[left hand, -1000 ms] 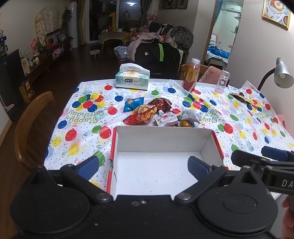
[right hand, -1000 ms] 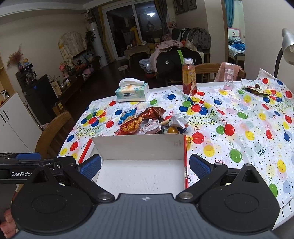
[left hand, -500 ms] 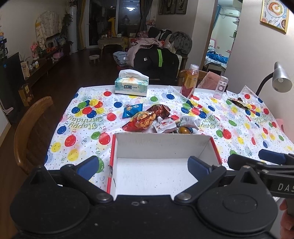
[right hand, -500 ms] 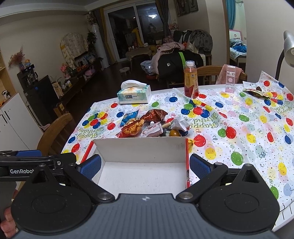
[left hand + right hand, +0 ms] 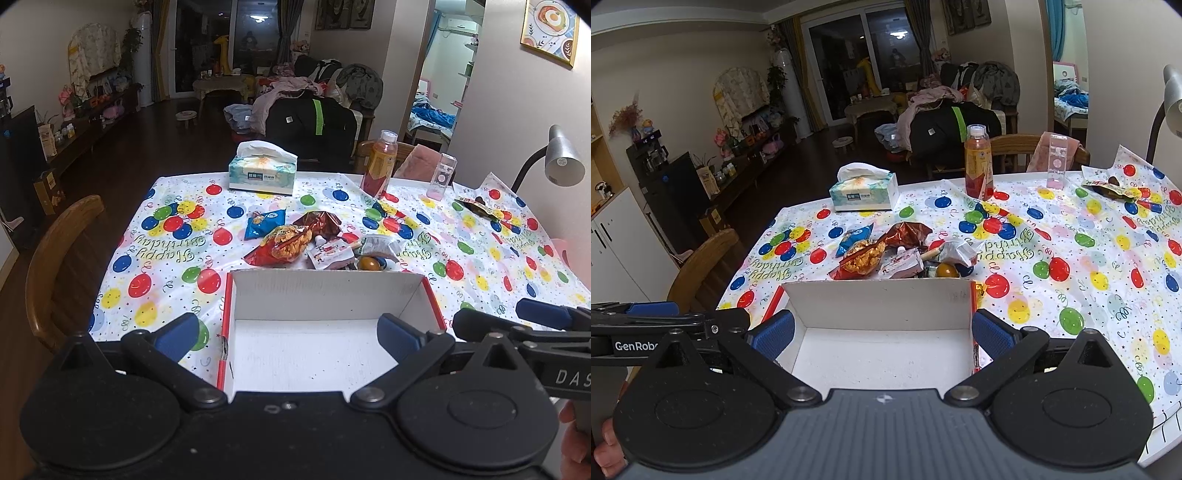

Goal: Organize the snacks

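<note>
left hand-held gripper (image 5: 286, 334): jaws spread wide, nothing in them. I have it hovering over the near edge of the box.
right hand-held gripper (image 5: 882, 332): same, wide open and empty, beside the left one, also looking into the box.
box (image 5: 328, 288): white inside, red outside, open top, empty. It sits on the surface (image 5: 166, 236) at the near edge, right in front of me.
snacks: loose pile just beyond the far wall of the box, none in it yet.
orange chip bag (image 5: 284, 243): nearest left of the pile. I judge it light, puffy and crinkly, contents crush easily. I'd pinch a sealed end seam, not the belly.
brown foil bag (image 5: 319, 223): behind the chip bag, touching it. Slick foil, likely to slip; take the crimped edge.
blue packet (image 5: 264, 223): left of the pile, lies flat. Thin, so I'd need a low approach to get a finger under an edge.
white pouch (image 5: 330, 254): against the box's far wall. Soft, probably squishy; grip near the spout end.
small round orange thing (image 5: 367, 264): beside the pouch. Can't tell what it is; would roll.
status: I judge nothing is sorted yet, first pick pending.
risk: the pile overlaps, so dragging one bag may pull its neighbours.
</note>
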`<action>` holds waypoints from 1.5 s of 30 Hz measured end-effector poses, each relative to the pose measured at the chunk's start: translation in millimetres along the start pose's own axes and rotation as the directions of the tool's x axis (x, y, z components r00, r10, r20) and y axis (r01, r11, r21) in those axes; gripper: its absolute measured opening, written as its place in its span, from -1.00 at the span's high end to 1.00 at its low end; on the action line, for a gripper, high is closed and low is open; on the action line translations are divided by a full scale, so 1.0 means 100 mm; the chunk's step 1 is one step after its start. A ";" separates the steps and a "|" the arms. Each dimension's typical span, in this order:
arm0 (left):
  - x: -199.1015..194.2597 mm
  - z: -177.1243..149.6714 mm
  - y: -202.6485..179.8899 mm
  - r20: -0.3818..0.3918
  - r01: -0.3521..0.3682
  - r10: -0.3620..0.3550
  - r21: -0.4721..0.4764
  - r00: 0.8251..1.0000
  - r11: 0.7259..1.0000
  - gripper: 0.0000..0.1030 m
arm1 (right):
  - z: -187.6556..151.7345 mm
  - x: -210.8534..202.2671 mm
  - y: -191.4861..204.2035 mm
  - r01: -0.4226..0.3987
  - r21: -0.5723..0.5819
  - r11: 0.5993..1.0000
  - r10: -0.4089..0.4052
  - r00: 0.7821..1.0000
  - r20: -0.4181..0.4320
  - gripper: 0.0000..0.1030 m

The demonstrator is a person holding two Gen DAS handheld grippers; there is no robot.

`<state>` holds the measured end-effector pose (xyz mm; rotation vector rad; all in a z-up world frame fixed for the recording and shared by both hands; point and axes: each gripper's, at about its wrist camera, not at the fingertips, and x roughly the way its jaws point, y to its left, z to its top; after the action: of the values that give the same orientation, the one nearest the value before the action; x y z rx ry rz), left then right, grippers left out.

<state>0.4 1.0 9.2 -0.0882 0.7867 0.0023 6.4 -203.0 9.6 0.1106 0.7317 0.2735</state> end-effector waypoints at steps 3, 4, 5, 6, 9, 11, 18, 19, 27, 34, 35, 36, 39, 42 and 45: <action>0.00 0.00 0.00 0.002 0.000 0.000 0.000 1.000 1.000 -0.99 | 0.01 0.00 0.02 0.001 0.001 1.000 -0.001 1.000 0.002 -1.00; 0.00 0.00 0.01 0.003 0.001 -0.001 0.001 1.000 1.000 -0.99 | 0.01 0.00 0.04 0.003 0.003 1.000 -0.003 1.000 0.003 -1.00; 0.00 0.01 0.01 0.004 0.002 -0.002 0.003 1.000 1.000 -0.99 | 0.01 0.00 0.04 0.003 0.003 1.000 -0.003 1.000 0.002 -1.00; 0.00 0.01 0.02 0.005 0.005 -0.005 0.004 1.000 1.000 -0.99 | 0.02 0.00 0.05 0.004 0.004 1.000 -0.004 1.000 0.003 -1.00; 0.00 0.01 0.03 0.005 0.009 -0.009 0.005 1.000 1.000 -0.99 | 0.03 0.00 0.09 0.010 0.008 1.000 -0.010 1.000 0.010 -1.00; 0.00 0.01 0.06 0.006 0.013 -0.013 0.006 1.000 1.000 -0.99 | 0.02 0.00 0.13 0.017 0.014 1.000 -0.017 1.000 0.014 -1.00; -0.03 -0.01 0.19 0.009 0.041 -0.041 0.024 0.999 0.999 -0.99 | -0.10 -0.04 0.22 0.033 0.039 0.999 -0.034 0.999 0.023 -1.00; -0.03 -0.02 0.21 0.007 0.046 -0.047 0.028 0.999 0.999 -0.99 | -0.11 -0.04 0.24 0.036 0.042 0.998 -0.037 0.999 0.023 -1.00; -0.02 -0.04 0.26 0.002 0.056 -0.056 0.035 0.998 0.998 -0.99 | -0.17 -0.03 0.27 0.040 0.056 0.998 -0.041 0.999 0.017 -1.00; 0.16 0.08 0.20 0.009 0.058 -0.058 0.009 0.998 0.998 -0.99 | -0.03 0.15 0.19 0.010 0.009 1.000 -0.010 1.000 0.005 -1.00; 0.20 0.11 0.18 0.003 0.051 -0.051 0.005 0.999 0.999 -0.99 | 0.02 0.18 0.14 0.004 0.007 1.000 -0.004 1.000 0.006 -1.00; 0.24 0.13 0.17 -0.004 0.042 -0.042 -0.002 0.999 0.999 -0.99 | 0.06 0.21 0.10 -0.002 0.005 1.000 0.002 1.000 0.006 -1.00; 0.38 0.22 0.16 -0.016 0.022 -0.023 -0.031 1.000 0.999 -0.99 | 0.19 0.35 -0.05 -0.013 0.003 1.000 0.013 1.000 -0.012 -1.00; 0.54 0.28 0.15 -0.042 0.016 -0.018 -0.053 0.999 0.998 -0.99 | 0.30 0.53 -0.24 -0.022 0.005 1.000 0.022 0.998 -0.051 -1.00; 0.71 0.35 0.13 -0.059 0.008 -0.011 -0.055 0.998 0.998 -0.99 | 0.42 0.71 -0.44 -0.015 0.005 1.000 0.015 0.996 -0.087 -1.00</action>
<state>74.4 14.6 -17.3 -0.1447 0.8455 0.0124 94.2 -225.0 -14.1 0.1086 0.8180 0.2924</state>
